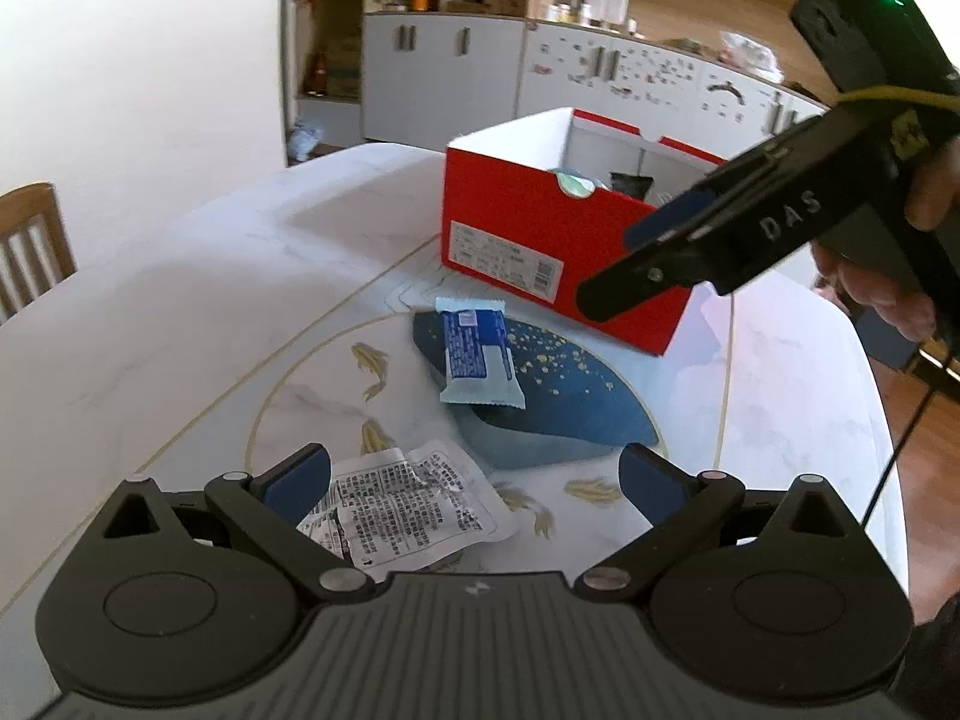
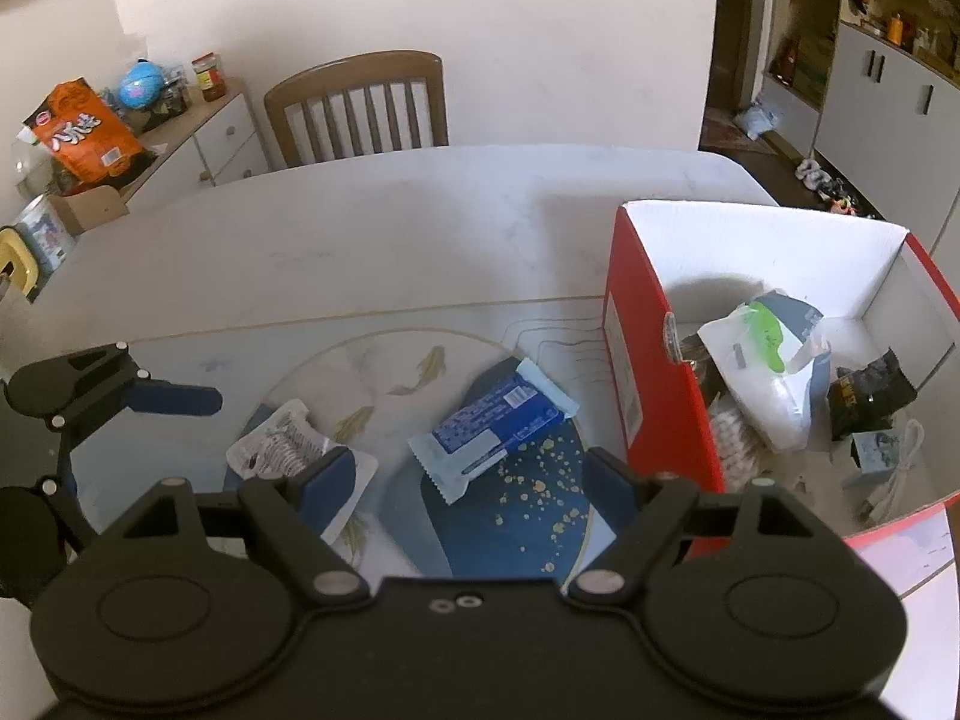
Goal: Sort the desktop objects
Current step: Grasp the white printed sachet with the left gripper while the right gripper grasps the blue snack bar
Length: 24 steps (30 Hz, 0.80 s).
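Note:
A blue and pale wrapped snack bar [image 1: 478,351] [image 2: 493,426] lies on the table's blue fish pattern. A white printed sachet [image 1: 399,510] [image 2: 288,444] lies nearer, just ahead of my left gripper [image 1: 474,480], which is open and empty above it. My right gripper [image 2: 474,480] is open too, hovering over the snack bar with nothing between its fingers. In the left wrist view the right gripper [image 1: 654,264] reaches in from the right, in front of the red box [image 1: 540,228]. The red box [image 2: 636,372] holds several packets and a white bag.
The white marble table [image 2: 360,240] has a round painted inlay. A wooden chair [image 2: 360,105] stands at its far side, another chair [image 1: 30,240] at the left. A side cabinet [image 2: 198,138] with snacks and cupboards [image 1: 444,72] line the walls.

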Motion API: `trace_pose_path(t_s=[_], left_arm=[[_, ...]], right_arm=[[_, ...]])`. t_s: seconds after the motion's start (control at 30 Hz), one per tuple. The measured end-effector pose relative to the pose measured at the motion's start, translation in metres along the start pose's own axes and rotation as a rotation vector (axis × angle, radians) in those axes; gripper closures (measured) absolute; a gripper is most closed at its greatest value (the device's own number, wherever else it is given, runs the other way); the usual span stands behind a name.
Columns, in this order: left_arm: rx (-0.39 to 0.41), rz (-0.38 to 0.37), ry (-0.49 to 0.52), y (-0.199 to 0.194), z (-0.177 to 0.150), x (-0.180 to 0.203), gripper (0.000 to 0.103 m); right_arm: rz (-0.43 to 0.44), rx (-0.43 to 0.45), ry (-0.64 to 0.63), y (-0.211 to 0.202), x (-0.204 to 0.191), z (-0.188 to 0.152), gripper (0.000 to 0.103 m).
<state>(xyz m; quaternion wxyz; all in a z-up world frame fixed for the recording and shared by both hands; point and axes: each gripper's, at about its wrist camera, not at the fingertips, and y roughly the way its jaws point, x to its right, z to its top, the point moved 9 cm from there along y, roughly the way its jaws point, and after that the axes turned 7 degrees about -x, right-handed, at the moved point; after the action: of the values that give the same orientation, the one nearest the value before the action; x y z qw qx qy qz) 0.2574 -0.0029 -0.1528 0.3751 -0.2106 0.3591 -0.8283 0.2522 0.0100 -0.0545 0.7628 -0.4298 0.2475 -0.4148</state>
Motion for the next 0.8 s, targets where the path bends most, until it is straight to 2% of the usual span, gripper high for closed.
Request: trace_pose_path(t_s=[0.23,0.57,0.8], left_arm=[[-0.028,-0.051,0.100,0.021,-0.005,-0.012,0.000],[-0.062,-0.147,0.164,0.047,-0.007,-0.029,0.000],[-0.084,-0.218,0.172,0.058,-0.012,-0.034,0.000]], right_arm=[[-0.022,-0.031,0.037,0.028,0.000,-0.001,0.020],[-0.063,-0.070,0.114,0.068,0.006,0.008,0.020],[-0.085,-0.101,0.184,0.095,0.011,0.014,0.020]])
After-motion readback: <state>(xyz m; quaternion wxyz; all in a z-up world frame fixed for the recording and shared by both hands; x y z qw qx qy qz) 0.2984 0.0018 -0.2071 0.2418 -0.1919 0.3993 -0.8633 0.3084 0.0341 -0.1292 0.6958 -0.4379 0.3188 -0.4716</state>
